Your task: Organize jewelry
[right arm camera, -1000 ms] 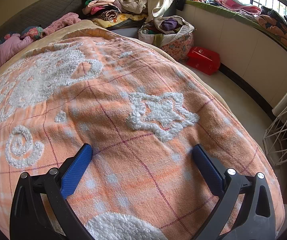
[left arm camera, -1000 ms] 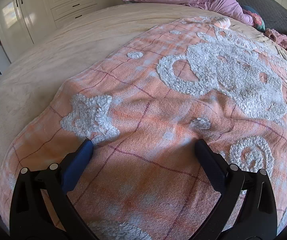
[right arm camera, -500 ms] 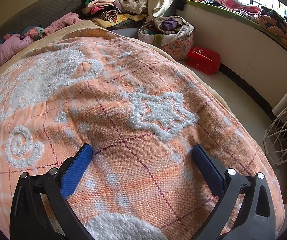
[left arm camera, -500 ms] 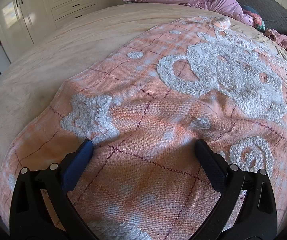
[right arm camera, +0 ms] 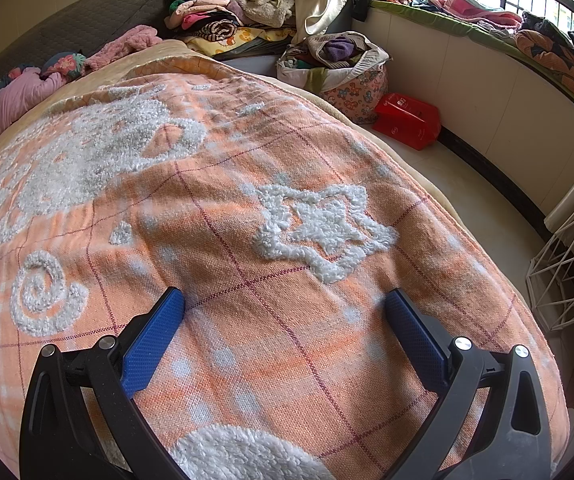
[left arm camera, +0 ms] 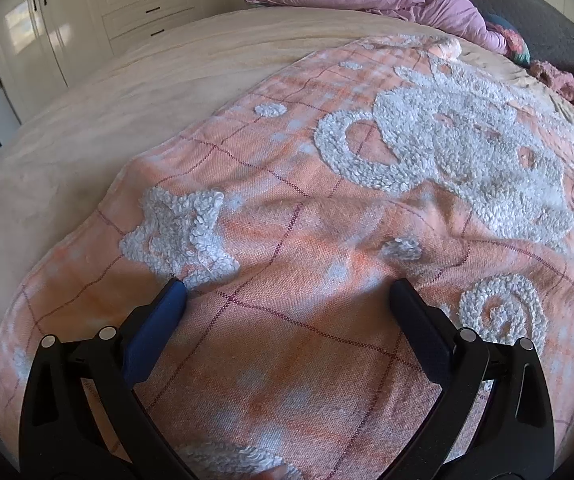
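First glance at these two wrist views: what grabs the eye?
The orange blanket with tufted white patterns fills both views: a fluffy star sits just ahead of the right gripper, another star by the left gripper. Both grippers are wide open and empty, and no jewelry is visible. To the right of the bed a red bag stands out on the floor.

Black fingers (right arm camera: pixel 159 334) — blue pads, silver screws

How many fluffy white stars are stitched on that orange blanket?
2. One star lies near the blanket's edge by the plain bedspread; another star lies toward the window side. More may be out of view.
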A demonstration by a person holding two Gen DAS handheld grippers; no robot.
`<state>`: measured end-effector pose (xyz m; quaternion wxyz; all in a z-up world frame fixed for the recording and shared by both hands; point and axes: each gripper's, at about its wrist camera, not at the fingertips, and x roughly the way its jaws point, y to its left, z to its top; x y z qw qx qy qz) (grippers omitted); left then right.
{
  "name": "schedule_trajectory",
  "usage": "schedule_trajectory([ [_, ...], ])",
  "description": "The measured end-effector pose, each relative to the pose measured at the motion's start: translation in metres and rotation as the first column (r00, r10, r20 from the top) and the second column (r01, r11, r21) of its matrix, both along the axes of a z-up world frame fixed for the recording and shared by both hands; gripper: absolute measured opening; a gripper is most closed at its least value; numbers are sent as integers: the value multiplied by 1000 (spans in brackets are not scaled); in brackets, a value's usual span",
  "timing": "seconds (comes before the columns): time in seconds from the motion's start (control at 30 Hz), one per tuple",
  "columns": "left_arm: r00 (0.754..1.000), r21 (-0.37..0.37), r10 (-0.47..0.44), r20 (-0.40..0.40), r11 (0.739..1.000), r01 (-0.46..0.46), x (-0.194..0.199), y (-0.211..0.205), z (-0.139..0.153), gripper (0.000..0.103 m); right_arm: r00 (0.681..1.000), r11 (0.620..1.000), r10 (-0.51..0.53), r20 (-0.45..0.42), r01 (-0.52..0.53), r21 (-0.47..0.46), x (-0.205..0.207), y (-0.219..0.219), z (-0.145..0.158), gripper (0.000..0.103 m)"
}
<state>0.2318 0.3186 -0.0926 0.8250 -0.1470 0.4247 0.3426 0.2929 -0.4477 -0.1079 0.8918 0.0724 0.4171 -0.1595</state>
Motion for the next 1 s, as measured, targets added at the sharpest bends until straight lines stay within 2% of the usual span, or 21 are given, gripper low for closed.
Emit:
schedule_trajectory([
  [1.0, 1000, 3, 1, 10, 1000, -1, -1, -2, -1, 95, 1000, 1000, 0, 0, 0, -1, 0, 1, 0, 99],
])
